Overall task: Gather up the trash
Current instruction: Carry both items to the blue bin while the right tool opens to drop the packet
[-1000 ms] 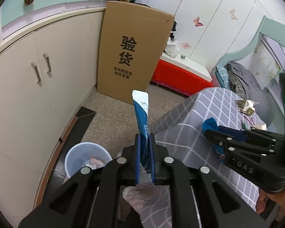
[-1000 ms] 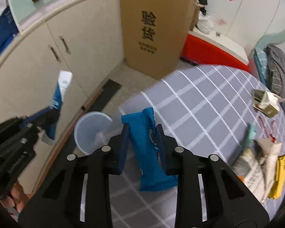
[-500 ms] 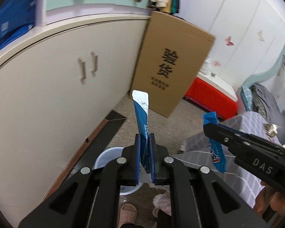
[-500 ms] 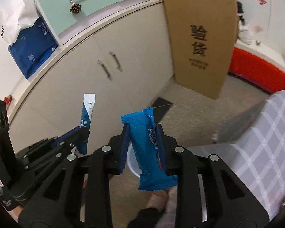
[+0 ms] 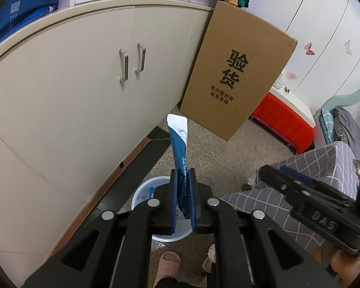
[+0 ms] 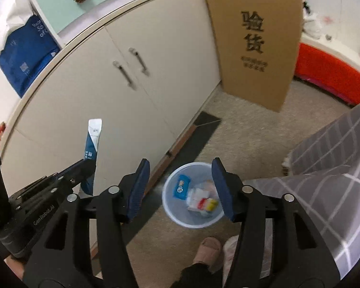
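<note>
Sachet [image 5: 178, 148] clamped in left gripper [image 5: 183, 201] jaws; right gripper [image 6: 180, 187] jaws opening, empty, above bin [image 6: 172, 213].

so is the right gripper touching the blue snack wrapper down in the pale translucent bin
Apart. The right wrist view shows the right gripper with jaws opening and nothing between them; the blue snack wrapper lies below inside the pale translucent bin.

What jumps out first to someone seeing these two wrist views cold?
The left gripper is shut on a tall blue-and-white sachet that stands up between its pads, above the pale blue bin on the floor. The right gripper is opening with nothing between its jaws, right over that bin, where a blue wrapper lies on other trash. Behind, a big cardboard box with black characters leans against the cream cabinet.
</note>
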The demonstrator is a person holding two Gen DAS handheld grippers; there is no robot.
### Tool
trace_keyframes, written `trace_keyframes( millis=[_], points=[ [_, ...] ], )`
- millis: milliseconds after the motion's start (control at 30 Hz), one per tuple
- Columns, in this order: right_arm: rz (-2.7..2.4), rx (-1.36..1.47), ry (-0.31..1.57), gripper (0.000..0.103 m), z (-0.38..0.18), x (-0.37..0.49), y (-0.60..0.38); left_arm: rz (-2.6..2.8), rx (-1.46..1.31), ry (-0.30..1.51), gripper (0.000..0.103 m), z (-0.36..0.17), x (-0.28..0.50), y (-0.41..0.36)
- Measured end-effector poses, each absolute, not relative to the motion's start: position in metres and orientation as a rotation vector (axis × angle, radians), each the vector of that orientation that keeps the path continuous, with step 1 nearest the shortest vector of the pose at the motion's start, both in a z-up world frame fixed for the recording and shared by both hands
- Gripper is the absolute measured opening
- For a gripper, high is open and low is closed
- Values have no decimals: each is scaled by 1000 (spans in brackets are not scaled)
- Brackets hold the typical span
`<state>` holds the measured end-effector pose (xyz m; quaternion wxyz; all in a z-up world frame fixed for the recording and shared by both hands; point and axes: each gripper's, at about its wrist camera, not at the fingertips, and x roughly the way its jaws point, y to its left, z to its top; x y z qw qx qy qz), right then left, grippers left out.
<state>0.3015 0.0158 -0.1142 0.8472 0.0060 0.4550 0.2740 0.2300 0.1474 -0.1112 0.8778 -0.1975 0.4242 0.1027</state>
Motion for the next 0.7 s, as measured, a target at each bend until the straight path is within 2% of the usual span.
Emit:
trace_keyframes(
  millis=[700],
  points=[
    [446,50,898,71,-108,304,-1,204,-365,923,9,-119,251,125]
  ],
)
